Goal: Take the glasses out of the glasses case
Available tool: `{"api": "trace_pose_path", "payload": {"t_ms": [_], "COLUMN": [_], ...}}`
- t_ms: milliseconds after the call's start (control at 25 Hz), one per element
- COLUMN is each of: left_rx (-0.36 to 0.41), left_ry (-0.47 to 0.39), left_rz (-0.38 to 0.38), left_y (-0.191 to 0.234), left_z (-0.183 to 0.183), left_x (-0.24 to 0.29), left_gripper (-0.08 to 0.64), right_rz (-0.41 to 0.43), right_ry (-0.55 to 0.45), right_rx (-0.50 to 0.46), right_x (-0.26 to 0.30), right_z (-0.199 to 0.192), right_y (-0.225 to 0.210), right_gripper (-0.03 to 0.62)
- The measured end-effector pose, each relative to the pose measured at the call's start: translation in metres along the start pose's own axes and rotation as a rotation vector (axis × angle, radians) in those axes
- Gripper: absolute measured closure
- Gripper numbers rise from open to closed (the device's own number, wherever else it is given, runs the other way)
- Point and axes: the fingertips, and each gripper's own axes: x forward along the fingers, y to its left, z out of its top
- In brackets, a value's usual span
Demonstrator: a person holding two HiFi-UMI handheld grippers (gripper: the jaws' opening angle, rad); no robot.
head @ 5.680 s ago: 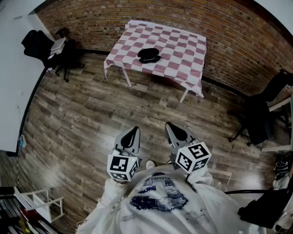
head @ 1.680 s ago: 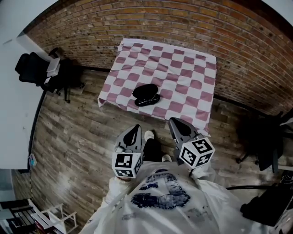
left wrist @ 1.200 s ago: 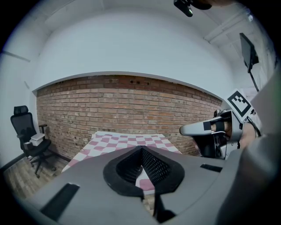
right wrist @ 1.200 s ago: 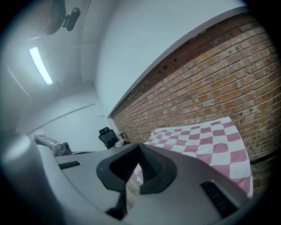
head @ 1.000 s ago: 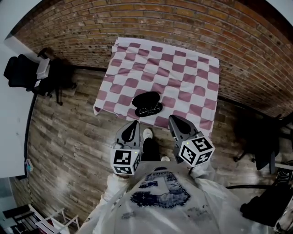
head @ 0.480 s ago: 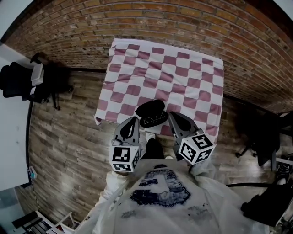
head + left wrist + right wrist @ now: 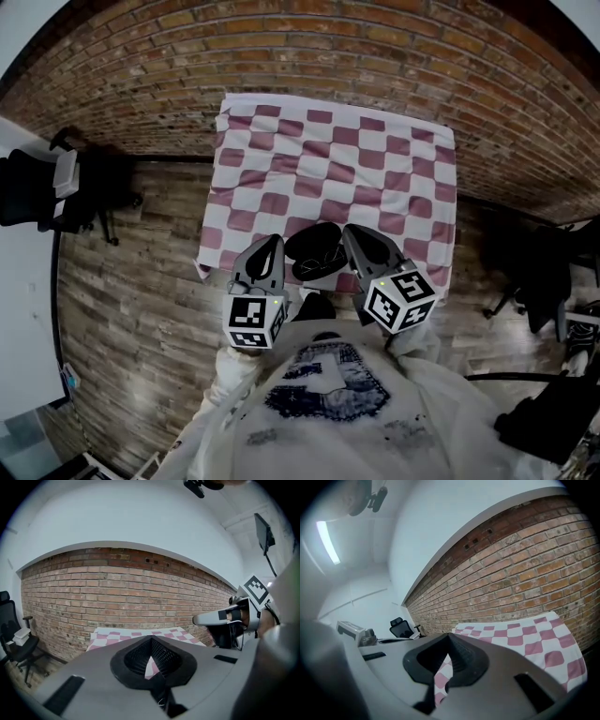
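Note:
A black glasses case lies open near the front edge of the table, which has a pink-and-white checked cloth. The glasses rest in the half of the case nearest me. In the head view my left gripper is just left of the case and my right gripper just right of it, both held in the air above it and both shut on nothing. The left gripper view shows its joined jaws, the cloth beyond and the right gripper. The case is hidden in both gripper views.
A brick wall runs behind the table. A black office chair stands at the left by a white desk, and a dark chair at the right. Wooden floor surrounds the table.
The table and the case have drawn nearer as I walk up. The case, earlier ahead of both grippers, now sits between them. Both grippers have stayed shut.

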Motion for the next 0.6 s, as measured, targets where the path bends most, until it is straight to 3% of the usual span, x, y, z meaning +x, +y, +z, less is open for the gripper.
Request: {"api": "trace_pose_path", "payload": {"t_ms": [320,600], "left_rx": [0.04,0.102], "left_ry": [0.003,0.042], "left_rz": [-0.071,-0.183], "left_y": [0.012,0.004], "left_z": [0.007,0.006], "left_x": [0.02,0.042], "left_gripper": [0.551,0.551], "right_rz": [-0.051,-0.116], "right_ry": [-0.047,-0.099], "right_rx": [0.015,0.046], "right_x": [0.016,0.016], "right_z": [0.009,0.013], "right_y": [-0.004,-0.019], "right_gripper": [0.578,0.58]}}
